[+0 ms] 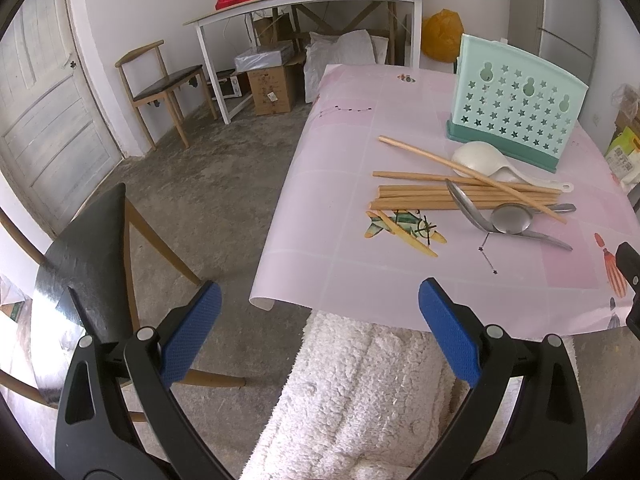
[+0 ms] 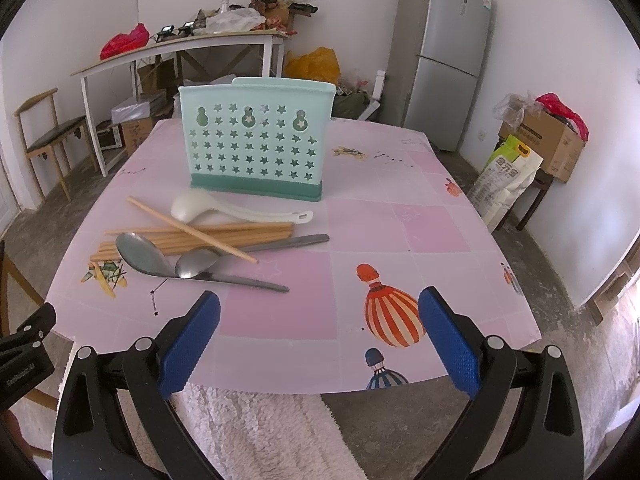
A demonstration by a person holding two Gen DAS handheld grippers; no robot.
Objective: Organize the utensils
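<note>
A mint-green utensil holder with star cut-outs stands upright on the pink table. In front of it lies a heap: several wooden chopsticks, a white plastic ladle and two metal spoons. My right gripper is open over the table's near edge, to the right of the heap, holding nothing. My left gripper is open too, off the table's left front corner, above a fluffy white garment.
A wooden chair with a dark seat stands close at the left. Farther back are a white desk with clutter, boxes and a second chair. A grey fridge and sacks stand to the right. The left gripper's edge shows at the right wrist view's left.
</note>
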